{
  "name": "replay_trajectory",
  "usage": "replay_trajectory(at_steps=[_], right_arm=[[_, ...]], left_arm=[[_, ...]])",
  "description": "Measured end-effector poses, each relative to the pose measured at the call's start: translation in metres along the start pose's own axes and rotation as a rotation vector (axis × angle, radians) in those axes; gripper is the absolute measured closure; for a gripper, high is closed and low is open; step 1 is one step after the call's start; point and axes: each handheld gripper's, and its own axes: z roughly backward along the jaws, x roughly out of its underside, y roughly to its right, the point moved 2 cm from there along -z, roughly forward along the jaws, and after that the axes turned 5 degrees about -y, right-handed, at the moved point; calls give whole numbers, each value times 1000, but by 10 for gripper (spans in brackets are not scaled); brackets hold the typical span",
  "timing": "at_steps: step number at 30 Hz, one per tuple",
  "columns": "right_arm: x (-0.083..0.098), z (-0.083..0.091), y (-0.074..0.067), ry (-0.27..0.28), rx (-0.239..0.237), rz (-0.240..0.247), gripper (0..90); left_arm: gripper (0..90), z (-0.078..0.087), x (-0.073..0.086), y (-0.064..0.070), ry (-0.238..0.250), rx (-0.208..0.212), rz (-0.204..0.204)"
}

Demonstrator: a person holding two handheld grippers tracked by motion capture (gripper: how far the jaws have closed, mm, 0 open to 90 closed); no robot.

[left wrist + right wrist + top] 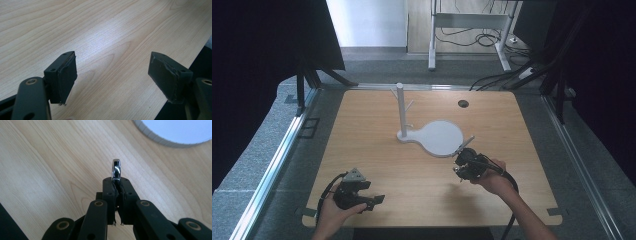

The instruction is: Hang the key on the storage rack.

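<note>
I hold 2 grippers over a light wooden table (412,170).

My right gripper (463,156) is near the middle of the table, a bit to the right. Its jaws are squeezed tight on a thin shiny metal piece (116,170). I can't tell just what the piece is. In the right gripper view it sticks up out of the closed jaws, and its rounded tip shines. In the high view the metal piece (466,141) pokes out past the gripper, up and to the right. It is just beside the near edge of a flat white round plate (439,135). I can't tell if the 2 touch. In the right gripper view the curved edge of that white round plate (160,140) is at the top, with bare wood between it and the metal tip.

The round plate is the base of a white stand. A white post (401,107) with small pegs on its sides stands straight up at the left end of the base.

My left gripper (373,200) is at the near left part of the table, well apart from the stand and from my right gripper. In the left gripper view its 2 jaws are wide apart with nothing between them, just bare wood under them.
</note>
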Motion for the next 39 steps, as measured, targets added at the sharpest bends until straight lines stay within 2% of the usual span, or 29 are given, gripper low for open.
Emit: replay_trajectory(at_steps=[20, 39], right_arm=[[-29, 7, 11, 27, 19, -3, 848], [-48, 5, 13, 27, -3, 7, 847]], left_arm=[[234, 0, 0, 0, -1, 1, 1], [234, 0, 0, 0, -2, 2, -3]])
